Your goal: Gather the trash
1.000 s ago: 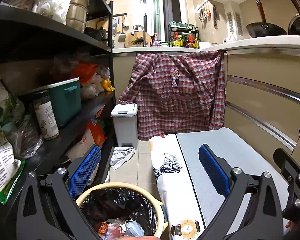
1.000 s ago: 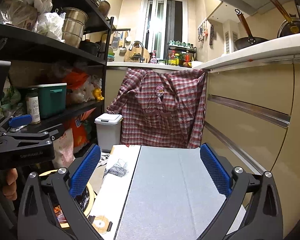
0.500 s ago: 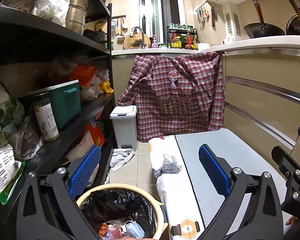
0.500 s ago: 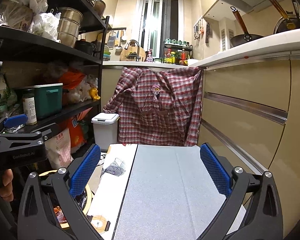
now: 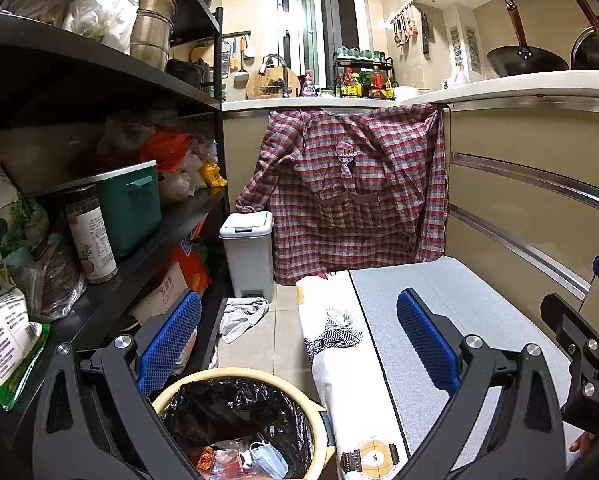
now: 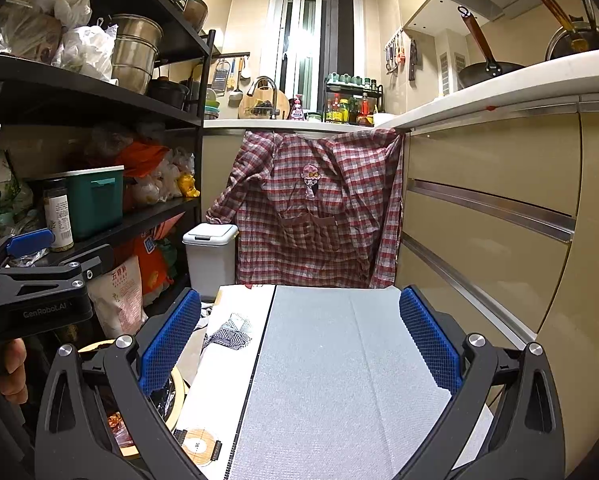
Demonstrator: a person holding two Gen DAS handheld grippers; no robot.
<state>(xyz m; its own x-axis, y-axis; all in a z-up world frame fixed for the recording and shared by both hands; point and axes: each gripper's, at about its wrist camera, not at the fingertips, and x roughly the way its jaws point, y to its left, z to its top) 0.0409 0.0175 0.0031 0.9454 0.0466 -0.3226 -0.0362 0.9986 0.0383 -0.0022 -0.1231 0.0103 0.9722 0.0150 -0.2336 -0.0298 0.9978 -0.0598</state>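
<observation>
— Trash sits in the black-lined bin [image 5: 239,416] on the floor, just beside the bench [image 5: 451,320]; a face mask [image 5: 269,458] and an orange wrapper [image 5: 206,456] lie at the bottom; what has changed?

— Very little; against a second ago the left wrist view drifts only slightly, the bin keeping its place low between the arms of the left tongs [image 5: 299,344]; the right wrist view tilts up a touch, so the plaid shirt [image 6: 319,208] and the white pedal bin [image 6: 210,256] sit a little lower in it.

— And the tongs?

— Both stand wide apart, blue pads bare, gripping nothing; the right tongs [image 6: 299,340] hover over the grey mat [image 6: 339,380] on the bench, which looks bare of litter; the left tongs hang above the bin's rim.

— So what does that mean for the job?

— My guess: whatever was carried is already dropped in; the empty tongs suggest a pause between pieces; the next likely candidate is the crumpled grey cloth [image 5: 243,316] on the floor by the pedal bin, though whether it counts as trash I cannot say.
</observation>
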